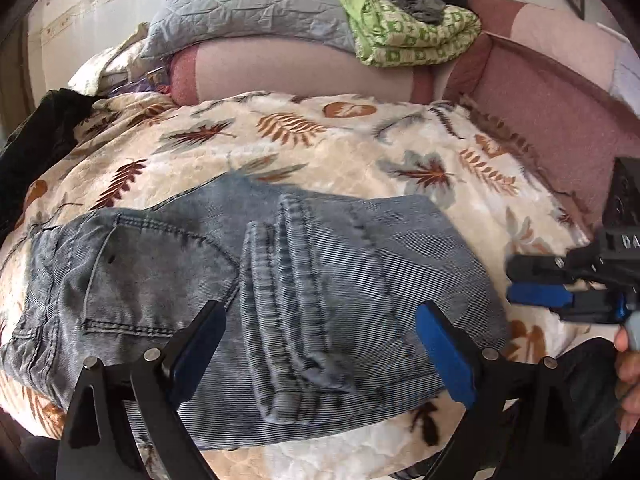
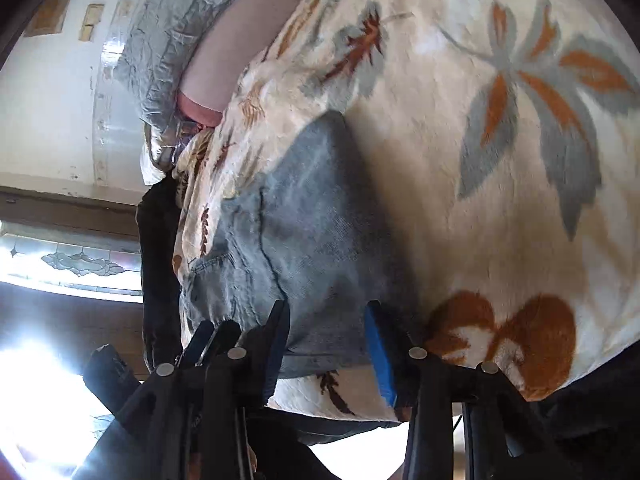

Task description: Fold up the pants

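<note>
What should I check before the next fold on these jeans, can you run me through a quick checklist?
1. Left gripper free of cloth: ok, its jaws stand wide with nothing pinched between them.
2. Right gripper released: ok, it sits off the right edge of the jeans over the leaf-print blanket, holding nothing.
3. Jeans already folded over: ok, the leg hems lie stacked across the middle.
4. Layers lined up: not ok, the left pocket part sticks out past the top layer.
5. Whole bundle on the blanket: ok, though its near edge lies close to the blanket's edge.
6. Wrinkles under the top layer: cannot tell.
</note>
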A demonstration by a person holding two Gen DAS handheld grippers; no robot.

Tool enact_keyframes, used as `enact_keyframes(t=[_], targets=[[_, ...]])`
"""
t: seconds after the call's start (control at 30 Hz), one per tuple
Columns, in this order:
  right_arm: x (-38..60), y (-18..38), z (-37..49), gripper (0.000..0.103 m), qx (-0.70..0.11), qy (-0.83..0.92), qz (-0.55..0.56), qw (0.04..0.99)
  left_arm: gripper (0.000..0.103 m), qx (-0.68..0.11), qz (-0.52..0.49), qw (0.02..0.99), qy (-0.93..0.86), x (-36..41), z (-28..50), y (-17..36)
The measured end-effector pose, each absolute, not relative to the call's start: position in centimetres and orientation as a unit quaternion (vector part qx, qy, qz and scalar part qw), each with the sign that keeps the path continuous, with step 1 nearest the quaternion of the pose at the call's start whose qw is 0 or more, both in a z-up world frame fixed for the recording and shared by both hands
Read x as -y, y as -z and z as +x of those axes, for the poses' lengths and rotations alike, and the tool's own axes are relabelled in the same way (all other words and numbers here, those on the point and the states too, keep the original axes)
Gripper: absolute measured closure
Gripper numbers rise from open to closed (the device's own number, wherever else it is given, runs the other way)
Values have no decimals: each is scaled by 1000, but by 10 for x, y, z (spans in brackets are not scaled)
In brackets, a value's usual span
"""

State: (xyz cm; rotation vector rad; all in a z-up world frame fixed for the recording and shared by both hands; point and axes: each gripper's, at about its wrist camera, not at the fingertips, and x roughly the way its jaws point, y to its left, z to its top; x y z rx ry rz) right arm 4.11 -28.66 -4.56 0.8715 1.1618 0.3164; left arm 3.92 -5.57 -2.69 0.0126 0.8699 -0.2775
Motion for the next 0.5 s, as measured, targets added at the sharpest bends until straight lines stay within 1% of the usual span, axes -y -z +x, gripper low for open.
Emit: enact_keyframes(t=[0.07, 0.17, 0.23, 0.3, 0.43, 0.47, 0.5], targets=[[291, 29, 65, 61, -521, -142, 369, 757, 7, -429, 4, 890, 155, 70, 41, 27], [298, 26, 111, 61, -528, -124, 312, 780, 7, -444, 9, 881, 165, 89, 43, 36], [303, 39, 140, 61, -547, -122, 295, 774, 7, -457, 5, 873, 167, 95, 45, 43], [305, 57, 162, 61, -570, -133, 302, 753, 7, -472, -1, 865, 170, 99, 47, 50], [294, 83, 184, 62, -599, -147, 288, 732, 7, -498, 31, 854, 150, 106, 51, 68], [290, 88, 187, 65, -607, -151, 278, 729, 7, -497, 44, 854, 148, 109, 50, 69], [285, 93, 189, 75, -616, -152, 263, 727, 7, -497, 58, 853, 146, 112, 48, 70]])
